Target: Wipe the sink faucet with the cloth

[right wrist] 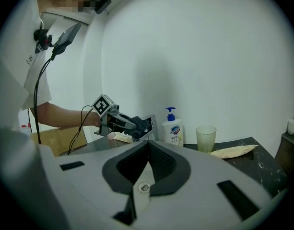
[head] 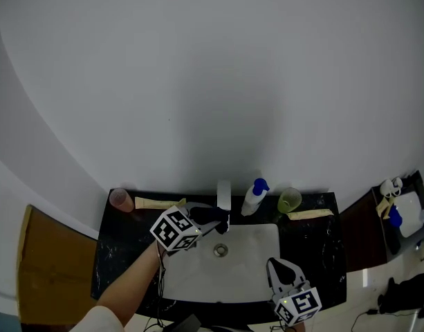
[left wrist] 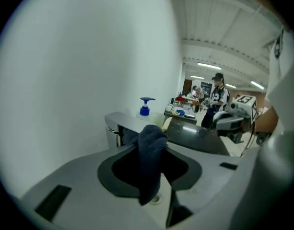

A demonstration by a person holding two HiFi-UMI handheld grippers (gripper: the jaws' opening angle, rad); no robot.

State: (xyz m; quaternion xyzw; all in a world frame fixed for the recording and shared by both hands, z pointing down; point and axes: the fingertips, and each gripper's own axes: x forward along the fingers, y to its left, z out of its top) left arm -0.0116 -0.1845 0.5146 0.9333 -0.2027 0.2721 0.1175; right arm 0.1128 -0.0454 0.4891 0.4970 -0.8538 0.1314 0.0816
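My left gripper (head: 220, 220) has its jaws clamped on the dark cloth (left wrist: 151, 157) right at the faucet (head: 224, 194), while my right gripper (head: 273, 263) hovers by the sink (head: 256, 286) rim, jaws together, empty.

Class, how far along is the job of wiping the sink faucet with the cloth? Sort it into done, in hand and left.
Done: the dark cloth is picked up, clamped in the left gripper. In hand: that gripper holds the cloth at the faucet. Left: the pictures cannot show how much of the faucet is wiped. The right gripper is shut, empty, near the sink.
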